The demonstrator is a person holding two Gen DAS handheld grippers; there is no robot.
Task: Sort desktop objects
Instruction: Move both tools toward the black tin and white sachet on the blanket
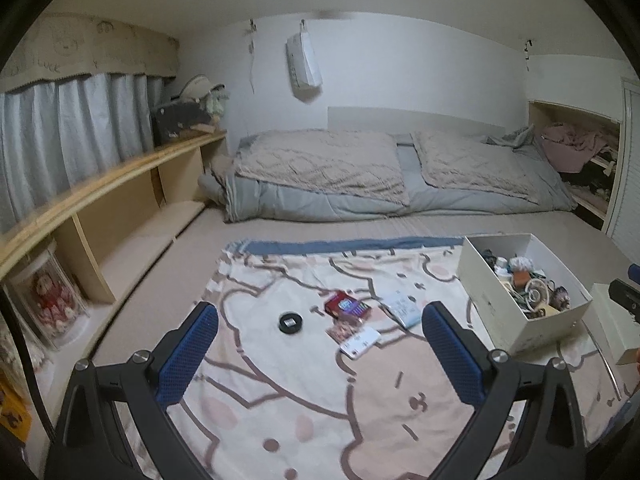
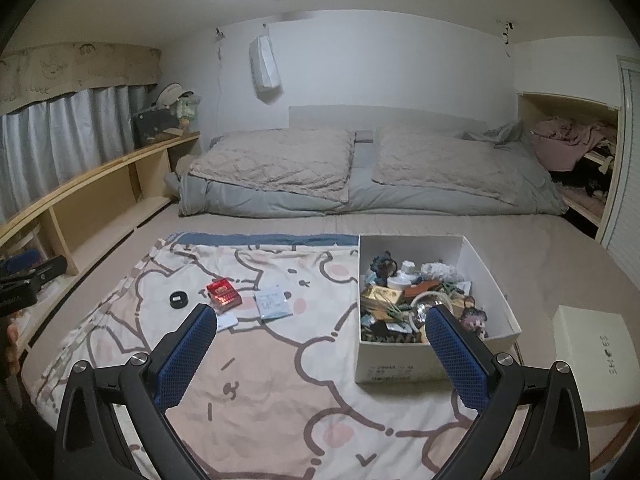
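A: What is the biggest thing here?

B: The bed (image 2: pixel 400 224), with a cartoon blanket (image 2: pixel 260 380) spread on its near part. At the far end lie 2 folded quilts (image 2: pixel 280 164).

A: And on the blanket?

B: An open white box (image 2: pixel 404 364) stands on its right side, full of mixed small things. Just right of it, on the bare bed, is the white lid (image 2: pixel 592 356) with letters on it.

A: Where are the objects to sort?

B: They lie together on the blanket, left of the box and apart from it: a pale blue packet (image 2: pixel 273 302), a red pack (image 2: pixel 224 291), a white card (image 1: pixel 360 342) near the red pack, and a small black round thing (image 2: pixel 178 299) most to the left.

A: What about the grippers?

B: The left gripper (image 1: pixel 320 354) is spread wide and holds nothing; it hangs above the blanket, with the small objects seen between its blue pads (image 1: pixel 188 354). The right gripper (image 2: pixel 320 356) is also wide apart and empty, above the blanket near the front of the box.
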